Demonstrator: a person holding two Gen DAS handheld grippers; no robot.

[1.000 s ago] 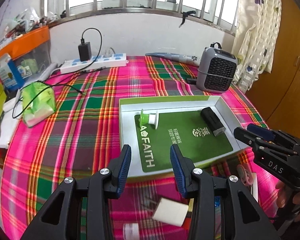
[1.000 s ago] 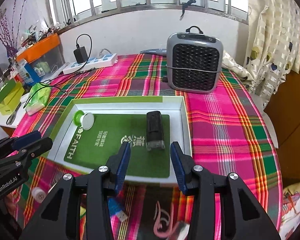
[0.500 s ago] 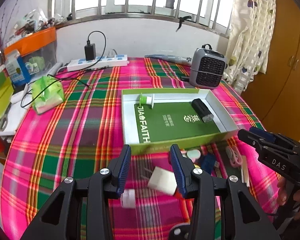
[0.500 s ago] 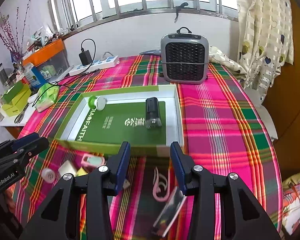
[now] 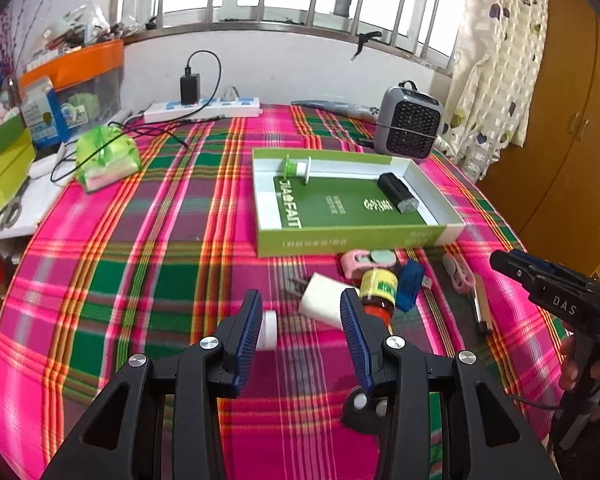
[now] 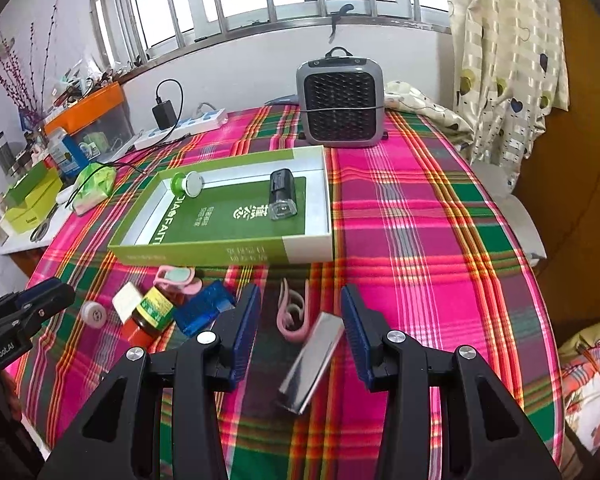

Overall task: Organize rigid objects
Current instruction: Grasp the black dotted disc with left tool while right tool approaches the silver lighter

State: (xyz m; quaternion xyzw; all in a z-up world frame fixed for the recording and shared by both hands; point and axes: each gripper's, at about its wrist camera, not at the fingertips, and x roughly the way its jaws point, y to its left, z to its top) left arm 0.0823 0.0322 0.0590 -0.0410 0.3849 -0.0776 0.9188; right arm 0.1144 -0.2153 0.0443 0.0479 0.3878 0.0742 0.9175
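A shallow green box [image 5: 356,238] [image 6: 220,254] on the plaid table holds a black block [image 5: 397,197] [image 6: 283,194] and a green-and-white spool [image 5: 296,168] [image 6: 188,183]. In front of it lie a white block [image 5: 324,298], a small bottle with a yellow label [image 5: 376,292] [image 6: 150,312], a blue piece [image 6: 204,312], a pink clip [image 6: 292,310], a silver bar [image 6: 312,362] and a white cap [image 5: 267,330]. My left gripper [image 5: 298,326] is open and empty just before the white block. My right gripper [image 6: 298,328] is open and empty over the pink clip and silver bar.
A grey heater [image 6: 338,108] stands behind the box. A power strip [image 5: 202,110] with a charger lies at the back. A green bag [image 5: 106,156], boxes and scissors [image 5: 8,212] crowd the left side. A curtain and a wooden cupboard are at the right.
Both grippers have drawn back from the box toward the table's near edge, bringing the loose objects in front of the box into view. Both stay open.
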